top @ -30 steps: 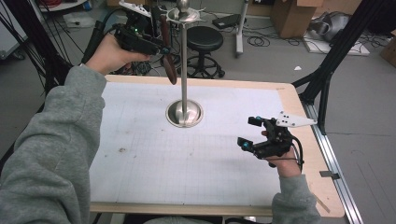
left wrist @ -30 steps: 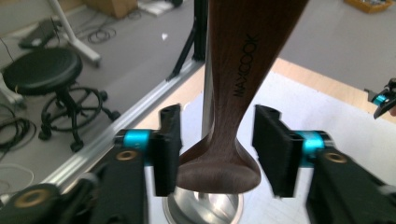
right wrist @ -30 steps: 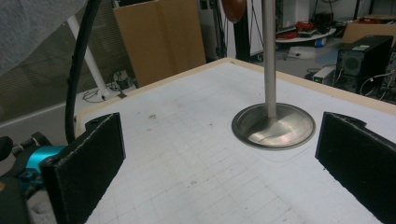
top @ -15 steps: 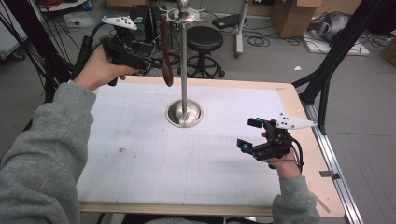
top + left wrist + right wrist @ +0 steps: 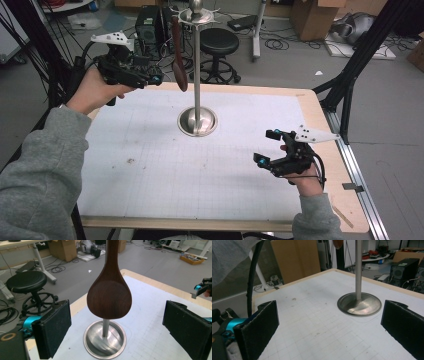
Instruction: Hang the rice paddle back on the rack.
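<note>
A dark wooden spoon point(image 5: 179, 64) hangs bowl-down from the top of a metal stand point(image 5: 197, 121) at the back middle of the table. My left gripper point(image 5: 151, 78) is in the air just left of the spoon, apart from it. Its jaws have just been opening and now stand wide. In the left gripper view the spoon's bowl point(image 5: 109, 296) hangs free in front of the pads point(image 5: 53, 330), with nothing pressed between them. My right gripper point(image 5: 266, 146) is low over the table's right side, open and empty, facing the stand's base point(image 5: 359, 304).
The white gridded mat point(image 5: 165, 165) covers the table inside a wooden border point(image 5: 330, 150). A black stool point(image 5: 220, 42), a computer case point(image 5: 149, 22), cables and cardboard boxes stand on the floor behind. Black frame struts point(image 5: 350, 80) rise at the right.
My left gripper has let go of the spoon and drawn back to the left and lower; the spoon stays hanging on the stand. The right gripper has not moved.
</note>
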`<state>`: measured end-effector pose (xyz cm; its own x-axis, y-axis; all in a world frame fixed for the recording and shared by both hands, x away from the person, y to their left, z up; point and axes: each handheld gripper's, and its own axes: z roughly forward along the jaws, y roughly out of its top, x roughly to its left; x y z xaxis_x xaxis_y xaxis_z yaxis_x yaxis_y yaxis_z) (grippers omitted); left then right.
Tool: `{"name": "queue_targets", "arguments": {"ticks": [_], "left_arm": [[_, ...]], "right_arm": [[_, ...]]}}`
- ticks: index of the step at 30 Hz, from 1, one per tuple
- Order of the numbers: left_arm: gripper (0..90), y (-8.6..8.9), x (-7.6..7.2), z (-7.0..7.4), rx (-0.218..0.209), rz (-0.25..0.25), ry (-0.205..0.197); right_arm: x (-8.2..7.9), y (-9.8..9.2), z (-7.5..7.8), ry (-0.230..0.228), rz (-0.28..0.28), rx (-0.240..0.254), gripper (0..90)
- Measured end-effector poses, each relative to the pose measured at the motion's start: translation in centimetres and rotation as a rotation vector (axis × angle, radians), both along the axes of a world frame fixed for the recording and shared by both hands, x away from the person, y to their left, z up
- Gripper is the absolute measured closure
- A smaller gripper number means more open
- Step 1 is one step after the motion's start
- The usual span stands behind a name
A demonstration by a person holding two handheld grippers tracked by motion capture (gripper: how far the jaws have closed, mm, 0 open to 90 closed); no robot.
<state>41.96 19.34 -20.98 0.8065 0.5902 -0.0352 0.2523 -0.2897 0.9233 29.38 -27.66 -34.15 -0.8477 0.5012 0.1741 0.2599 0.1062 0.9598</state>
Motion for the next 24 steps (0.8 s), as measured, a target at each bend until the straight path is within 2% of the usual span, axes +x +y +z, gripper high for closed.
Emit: {"name": "queue_targets", "arguments": {"ticks": [3,4,13,15,23,24], "left_arm": [[9.4,0.2,-0.8,-0.4,0.016,0.018,-0.052],[9.5,0.4,-1.0,-0.6,0.012,0.014,-0.056],[9.4,1.7,-2.7,-2.1,-0.009,0.023,-0.047],[9.8,2.2,-3.1,-2.4,-0.005,0.024,-0.022],[10.3,3.9,-4.6,-4.3,-0.03,0.04,-0.036],[10.3,4.1,-4.7,-4.5,-0.021,0.042,-0.043]], "right_arm": [[-0.1,0.0,0.0,-0.003,-0.006,0.001,0.1],[-0.1,0.0,0.1,-0.006,-0.005,-0.001,0.1],[-0.6,0.0,0.3,-0.021,-0.021,0.006,0.1],[-0.7,-0.1,0.3,-0.022,-0.031,0.009,0.1],[-0.7,-0.2,0.0,-0.014,-0.05,0.015,0.1],[-0.7,-0.1,0.0,-0.015,-0.05,0.014,0.1]]}}
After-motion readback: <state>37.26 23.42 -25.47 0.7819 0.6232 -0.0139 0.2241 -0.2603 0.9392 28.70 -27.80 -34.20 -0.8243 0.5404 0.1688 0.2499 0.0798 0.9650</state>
